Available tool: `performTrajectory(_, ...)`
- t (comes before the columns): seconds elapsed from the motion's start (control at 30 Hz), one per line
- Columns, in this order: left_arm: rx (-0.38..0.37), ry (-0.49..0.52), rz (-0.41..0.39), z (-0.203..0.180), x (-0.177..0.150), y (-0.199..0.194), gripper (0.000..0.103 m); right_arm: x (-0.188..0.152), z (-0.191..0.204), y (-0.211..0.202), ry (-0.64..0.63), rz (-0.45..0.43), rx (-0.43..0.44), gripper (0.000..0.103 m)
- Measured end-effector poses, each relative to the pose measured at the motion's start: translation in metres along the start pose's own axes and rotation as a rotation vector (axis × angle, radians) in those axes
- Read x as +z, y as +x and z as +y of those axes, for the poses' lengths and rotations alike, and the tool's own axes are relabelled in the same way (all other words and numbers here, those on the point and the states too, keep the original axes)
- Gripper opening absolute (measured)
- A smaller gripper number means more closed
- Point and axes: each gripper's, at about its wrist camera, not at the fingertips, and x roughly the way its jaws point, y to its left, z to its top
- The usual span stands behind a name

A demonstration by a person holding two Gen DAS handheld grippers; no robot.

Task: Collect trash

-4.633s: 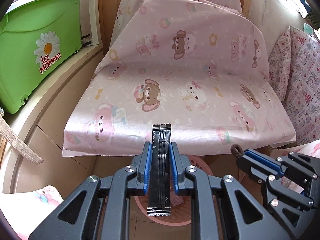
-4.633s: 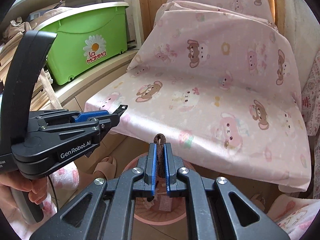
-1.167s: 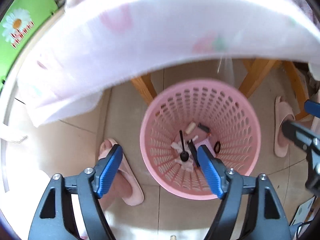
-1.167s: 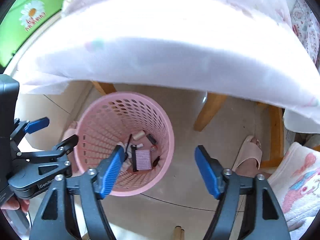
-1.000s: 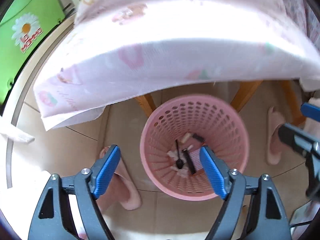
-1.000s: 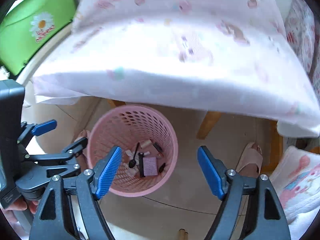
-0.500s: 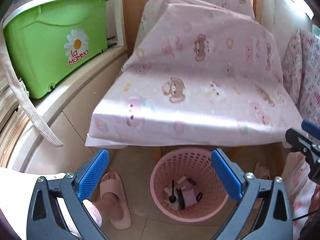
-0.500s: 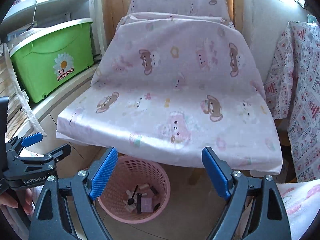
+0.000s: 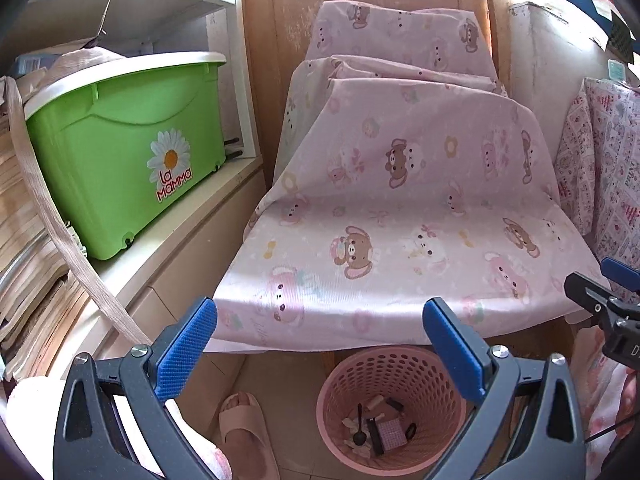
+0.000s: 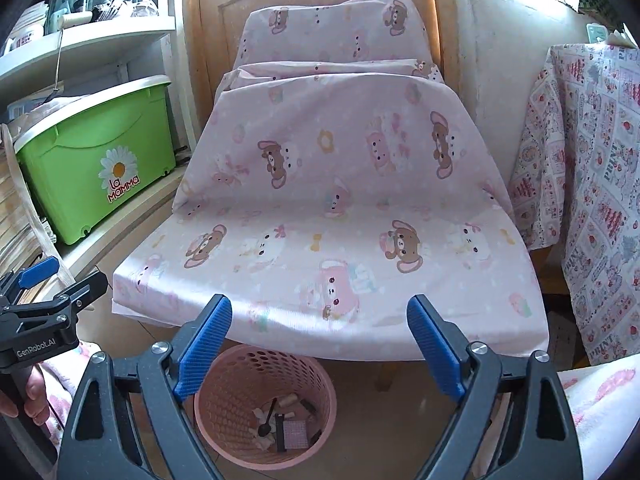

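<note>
A pink perforated waste basket (image 9: 352, 380) stands on the tiled floor under the front edge of a chair draped in pink bear-print cloth (image 9: 400, 216). Several bits of trash (image 9: 376, 428) lie in its bottom: a black spoon, a black stick packet, a pink square. The basket also shows in the right wrist view (image 10: 228, 404), with the trash (image 10: 284, 424) inside. My left gripper (image 9: 320, 344) is open and empty, above and in front of the basket. My right gripper (image 10: 320, 340) is open and empty, also above it.
A green "La Mamma" box (image 9: 120, 152) sits on a white ledge at the left. A slippered foot (image 9: 244, 428) is on the floor left of the basket. A printed tablecloth (image 10: 592, 184) hangs at the right. A wooden door (image 9: 360, 12) is behind the chair.
Both grippers have let go of their trash into the basket, then lifted and tilted up from looking down into it to facing the chair. Both jaws stay wide open.
</note>
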Motion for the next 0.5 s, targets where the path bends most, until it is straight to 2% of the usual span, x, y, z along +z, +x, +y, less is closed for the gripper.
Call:
performTrajectory(0.07,-0.026,-0.030,-0.012,-0.001,-0.002,-0.002,0.102,-0.001,-0.001,0.005,0.007,0.021,-0.027,0.091)
performTrajectory(0.13,-0.058,-0.056,0.008,-0.003,-0.003,-0.003,0.102,-0.003,-0.004,0.011,0.034,0.046,-0.031,0.091)
performTrajectory(0.23,-0.032,-0.045,-0.011,-0.008,-0.006,-0.008,0.102,-0.005,-0.008,0.015,0.080,0.069,-0.012,0.091)
performTrajectory(0.5,-0.011,-0.048,0.041,-0.007,-0.011,0.006,0.102,-0.008,-0.005,0.013,0.048,0.061,-0.033,0.091)
